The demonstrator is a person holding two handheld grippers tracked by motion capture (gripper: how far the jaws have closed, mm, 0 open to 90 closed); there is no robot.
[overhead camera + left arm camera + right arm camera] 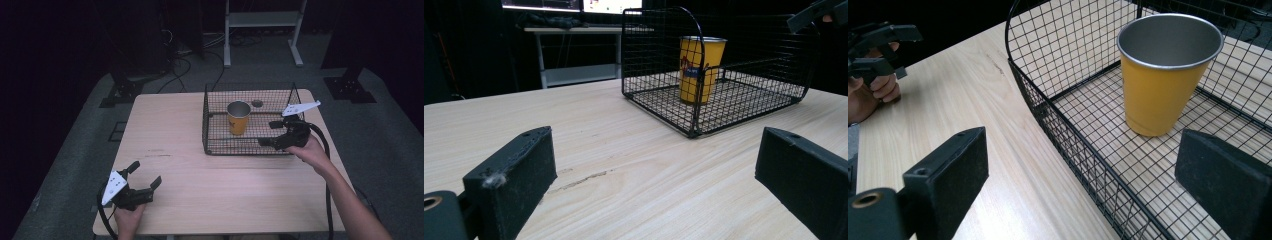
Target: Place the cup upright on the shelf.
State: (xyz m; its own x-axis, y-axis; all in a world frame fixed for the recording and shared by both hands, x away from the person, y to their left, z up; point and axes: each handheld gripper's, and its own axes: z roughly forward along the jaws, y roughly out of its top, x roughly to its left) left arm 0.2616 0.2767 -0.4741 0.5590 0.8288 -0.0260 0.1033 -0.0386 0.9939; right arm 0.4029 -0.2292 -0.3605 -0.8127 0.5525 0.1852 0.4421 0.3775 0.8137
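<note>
A yellow cup (1168, 75) stands upright in a wire basket (1068, 135) just ahead of the wide-open right hand-held gripper (280, 134). The right gripper view reveals its metal inside; a printed label faces the wide-open left hand-held gripper (145, 176), resting well apart on the worktop (200, 175).

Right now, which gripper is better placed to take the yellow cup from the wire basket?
Probably the right gripper: it is open at the wire basket's near edge, close to the yellow cup. The left gripper is far away.

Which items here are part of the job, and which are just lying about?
In the job:
yellow cup, upright in the basket
wire basket
right gripper, open beside the cup

Lying about:
small dark disc behind the cup
left gripper, open and idle
</note>
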